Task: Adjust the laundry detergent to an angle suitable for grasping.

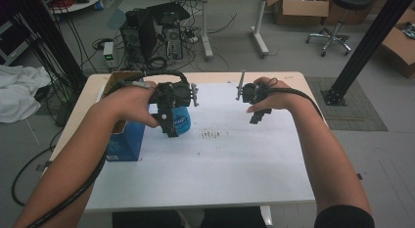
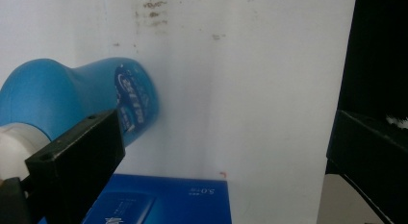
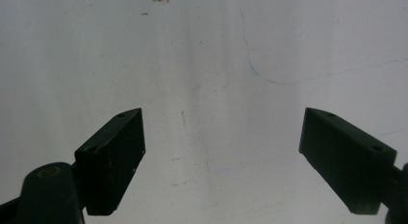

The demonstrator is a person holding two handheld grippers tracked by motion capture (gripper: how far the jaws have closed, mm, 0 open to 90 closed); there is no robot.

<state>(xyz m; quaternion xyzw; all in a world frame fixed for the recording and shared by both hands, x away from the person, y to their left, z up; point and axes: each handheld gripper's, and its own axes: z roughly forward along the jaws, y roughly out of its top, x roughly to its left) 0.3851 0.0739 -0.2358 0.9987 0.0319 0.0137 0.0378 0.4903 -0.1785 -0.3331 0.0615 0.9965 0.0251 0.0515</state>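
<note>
hovering my left gripper (image 1: 169, 121) over the blue plastic bottle with the white cap (image 2: 77, 96), i see its jaws spread wide in the left gripper view, one at the lower left just in front of the bottle's cap end, the other at the far right edge, nothing clamped between them. the bottle lies at the left of that frame, beside the blue cardboard box (image 2: 159, 202) along the bottom; in the high view it sits left of centre on the white table (image 1: 220, 159), half hidden under the gripper, and i cannot tell whether it stands or lies. to take it cleanly, i judge i should shift until the waisted body sits midway between the jaws, lower squarely, and close on the narrow part so the smooth plastic doesn't squirt out. my right gripper (image 1: 258, 115) hangs wide apart over bare table, right of centre.
</note>
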